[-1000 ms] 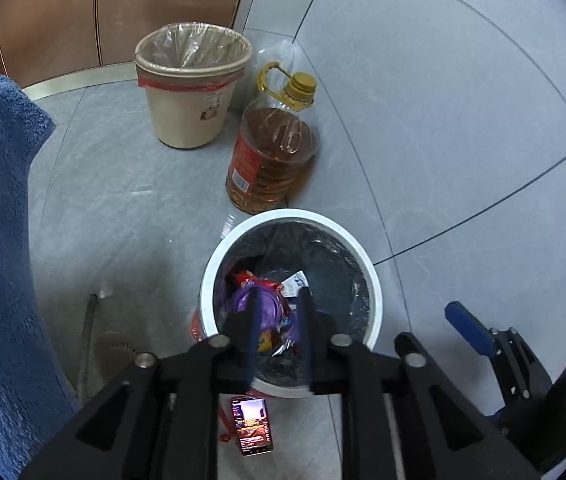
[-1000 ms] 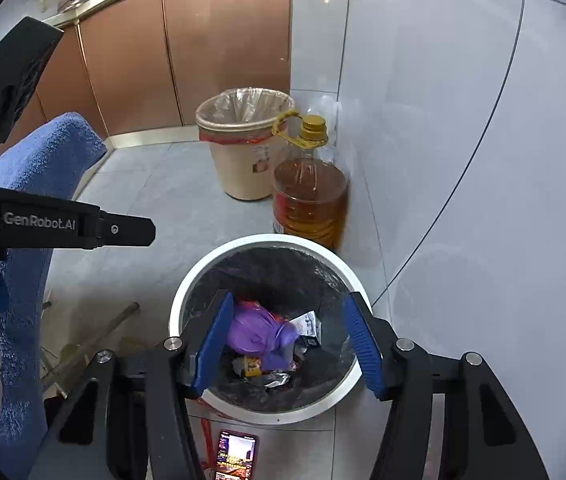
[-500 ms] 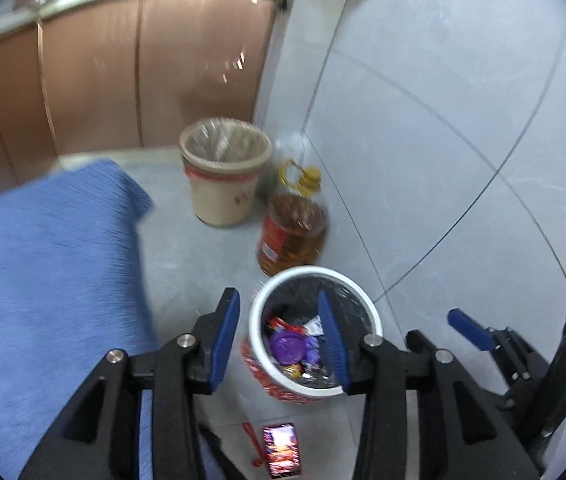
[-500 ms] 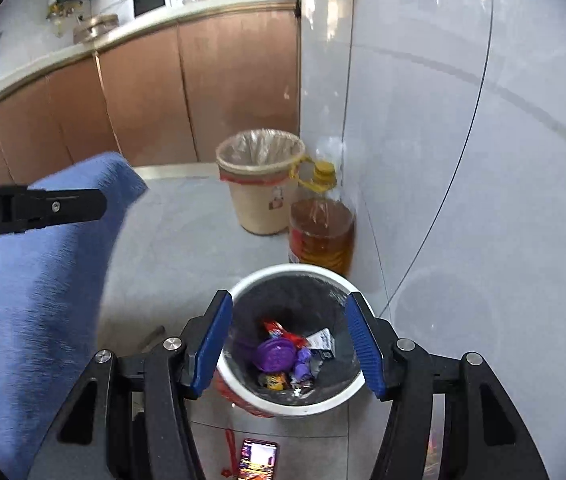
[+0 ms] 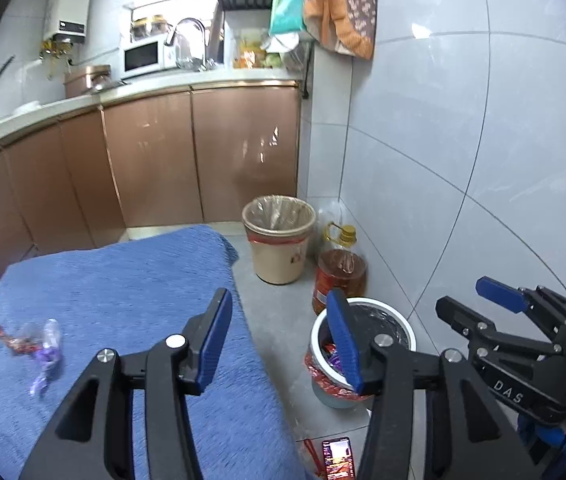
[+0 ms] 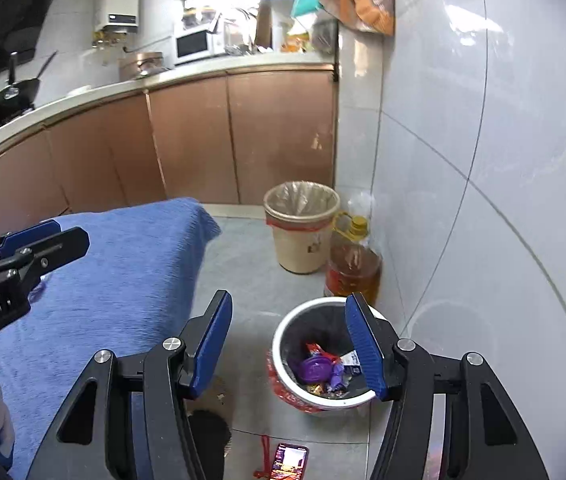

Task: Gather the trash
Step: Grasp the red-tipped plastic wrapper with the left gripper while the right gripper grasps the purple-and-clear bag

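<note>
Your left gripper (image 5: 279, 338) and right gripper (image 6: 289, 338) both hang spread wide, empty. Wrappers (image 5: 33, 346), blurry, maybe candy, lie on the blue-covered bench (image 5: 123, 292); more trash fills the white bin (image 6: 323, 364) on the floor.

Since a second ago I've raised both grippers away from the white bin (image 6: 283, 334); it has gone from filling both views to sitting low and small. My left gripper (image 5: 279, 334), then nearly closed over the bin's mouth, now has its jaws wide apart and has swung over the blue cloth (image 5: 123, 288). Wrappers (image 5: 35, 344) on the cloth have come into view. The kitchen counter (image 6: 203, 74) and microwave (image 6: 199, 42) now show in both views. The right gripper (image 6: 287, 338) has backed off too.
</note>
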The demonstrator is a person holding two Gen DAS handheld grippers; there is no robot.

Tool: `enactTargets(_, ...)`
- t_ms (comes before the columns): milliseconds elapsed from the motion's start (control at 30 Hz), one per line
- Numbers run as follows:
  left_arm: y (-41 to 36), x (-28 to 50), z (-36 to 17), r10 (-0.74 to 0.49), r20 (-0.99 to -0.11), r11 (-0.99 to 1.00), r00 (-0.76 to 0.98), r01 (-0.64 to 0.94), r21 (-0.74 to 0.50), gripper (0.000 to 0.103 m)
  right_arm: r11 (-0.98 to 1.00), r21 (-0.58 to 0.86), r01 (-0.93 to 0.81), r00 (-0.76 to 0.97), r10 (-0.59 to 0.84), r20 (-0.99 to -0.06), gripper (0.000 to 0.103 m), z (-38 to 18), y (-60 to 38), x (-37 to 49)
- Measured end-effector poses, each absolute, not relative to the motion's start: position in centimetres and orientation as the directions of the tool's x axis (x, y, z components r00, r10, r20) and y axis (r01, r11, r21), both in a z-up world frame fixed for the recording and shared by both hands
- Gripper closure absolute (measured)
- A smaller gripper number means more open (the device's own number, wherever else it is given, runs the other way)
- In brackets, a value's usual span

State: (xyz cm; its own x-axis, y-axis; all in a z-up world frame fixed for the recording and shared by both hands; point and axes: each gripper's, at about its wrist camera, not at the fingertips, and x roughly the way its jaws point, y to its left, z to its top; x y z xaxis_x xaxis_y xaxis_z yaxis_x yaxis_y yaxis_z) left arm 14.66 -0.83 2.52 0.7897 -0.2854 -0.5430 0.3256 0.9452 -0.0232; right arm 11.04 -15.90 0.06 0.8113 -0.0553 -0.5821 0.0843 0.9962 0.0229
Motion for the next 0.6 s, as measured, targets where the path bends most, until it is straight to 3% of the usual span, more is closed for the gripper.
enactTargets(600,7.1,7.5,6.2,-0.224,-0.42,0.971,0.879,0.237,-0.023,0.053,0.999,-0.028,-0.043,0.862,0.023,-0.507,0.045,5.7,-8.3,6.3)
